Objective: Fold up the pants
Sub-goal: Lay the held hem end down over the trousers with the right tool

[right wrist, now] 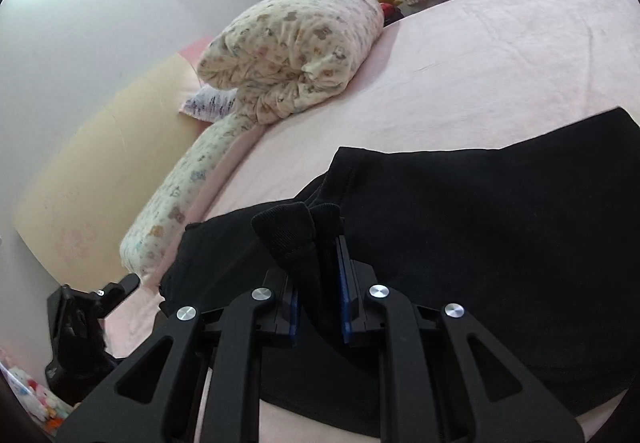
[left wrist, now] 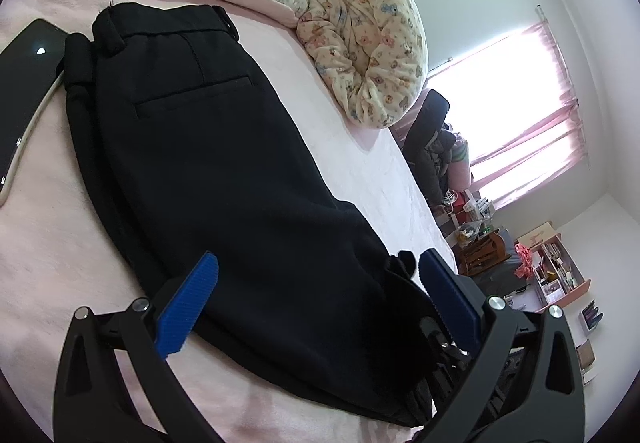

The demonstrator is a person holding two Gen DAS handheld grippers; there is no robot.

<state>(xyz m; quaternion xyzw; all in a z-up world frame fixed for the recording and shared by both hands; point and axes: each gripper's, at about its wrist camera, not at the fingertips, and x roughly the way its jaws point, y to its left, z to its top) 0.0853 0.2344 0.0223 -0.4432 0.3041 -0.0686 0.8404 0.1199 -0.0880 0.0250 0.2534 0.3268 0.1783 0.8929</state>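
Clamping a bunched fold of black cloth between its blue pads, the right hand-held gripper (right wrist: 320,267) holds part of the black woven pants (right wrist: 480,227), the pinched fabric standing up in two rounded lobes above the fingers. Around it the pants spread dark and flat over the pink bed sheet (right wrist: 480,55). The left hand-held gripper (left wrist: 320,303) stands wide apart — its blue ribbed pads (left wrist: 192,303) on either side of the pants' near end, pressing on nothing. In the left wrist view the pants (left wrist: 224,147) lie lengthwise on the bed, waistband at the far end, with a welt pocket and belt loops showing. Beside the waistband lies a black phone in a pale case (left wrist: 24,103). A cream bear-print quilt, rolled up (left wrist: 372,43), sits beyond. Off the bed, a pink open box (left wrist: 556,271) holds small items too small to tell.
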